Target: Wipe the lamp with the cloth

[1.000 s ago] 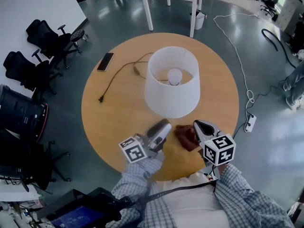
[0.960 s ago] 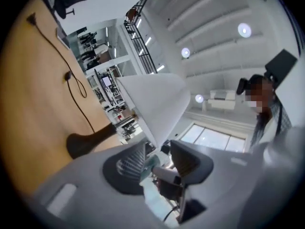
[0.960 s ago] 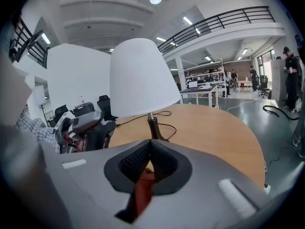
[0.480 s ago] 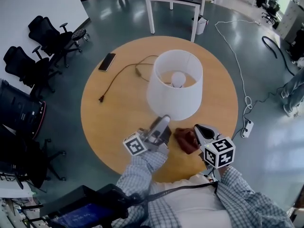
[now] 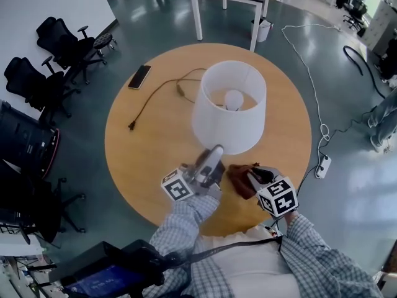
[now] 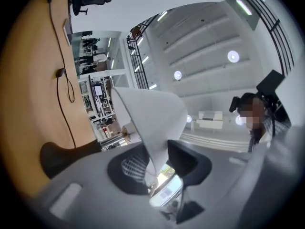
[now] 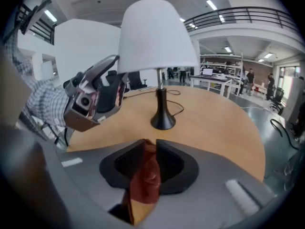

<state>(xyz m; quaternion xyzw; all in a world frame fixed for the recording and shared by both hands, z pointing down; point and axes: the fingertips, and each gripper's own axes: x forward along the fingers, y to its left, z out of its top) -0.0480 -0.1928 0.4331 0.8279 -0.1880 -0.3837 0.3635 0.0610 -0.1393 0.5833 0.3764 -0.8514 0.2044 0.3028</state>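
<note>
no word, label or number can be read anywhere; my left gripper (image 5: 214,154) and right gripper (image 5: 254,177) show only black-and-white square markers (image 5: 176,189), no lettering.

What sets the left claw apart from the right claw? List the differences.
The left claw grips the lower rim of the white lampshade; the right claw pinches the reddish-brown cloth. The left claw tilts upward; the right claw angles down at the table. The left claw's jaws have just been closing, the right claw's opening slightly, each with its thing between them. Both have something clamped.
</note>
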